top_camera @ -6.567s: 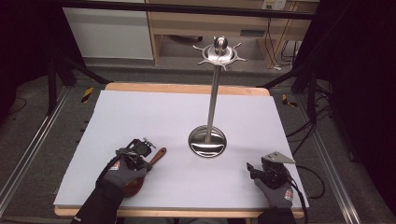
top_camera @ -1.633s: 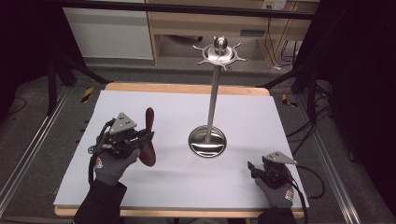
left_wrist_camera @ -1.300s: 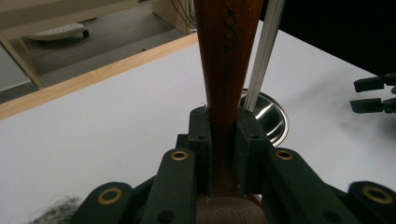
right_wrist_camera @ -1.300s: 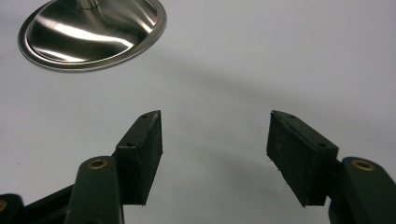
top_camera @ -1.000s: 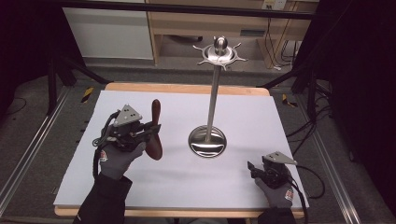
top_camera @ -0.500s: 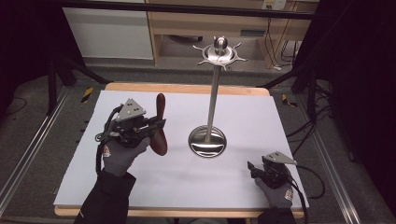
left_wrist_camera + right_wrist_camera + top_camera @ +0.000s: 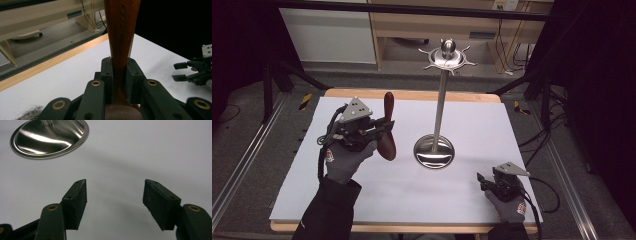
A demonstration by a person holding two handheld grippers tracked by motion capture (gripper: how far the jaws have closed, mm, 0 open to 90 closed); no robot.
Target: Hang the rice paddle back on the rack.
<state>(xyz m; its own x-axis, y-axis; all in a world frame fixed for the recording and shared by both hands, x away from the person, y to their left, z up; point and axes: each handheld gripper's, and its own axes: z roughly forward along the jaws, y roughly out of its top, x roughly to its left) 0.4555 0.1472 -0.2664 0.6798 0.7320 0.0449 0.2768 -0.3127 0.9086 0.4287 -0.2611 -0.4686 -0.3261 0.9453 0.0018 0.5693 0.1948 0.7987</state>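
Left claw (image 7: 119,75) clamps one wooden spoon (image 7: 388,125); right claw (image 7: 115,203) gapes beside one steel stand (image 7: 440,100).

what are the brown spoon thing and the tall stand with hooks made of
The reddish-brown utensil clamped in the left gripper looks like smooth, oiled or varnished wood: warm tone, soft sheen, lettering marked into the handle. The tall silver stand seems polished metal, probably stainless steel: its round base reflects like a mirror.

We take this for a lab: black curtains (image 7: 597,75), floor rails (image 7: 242,165), loose cables (image 7: 504,47) and a white-covered table (image 7: 512,125).
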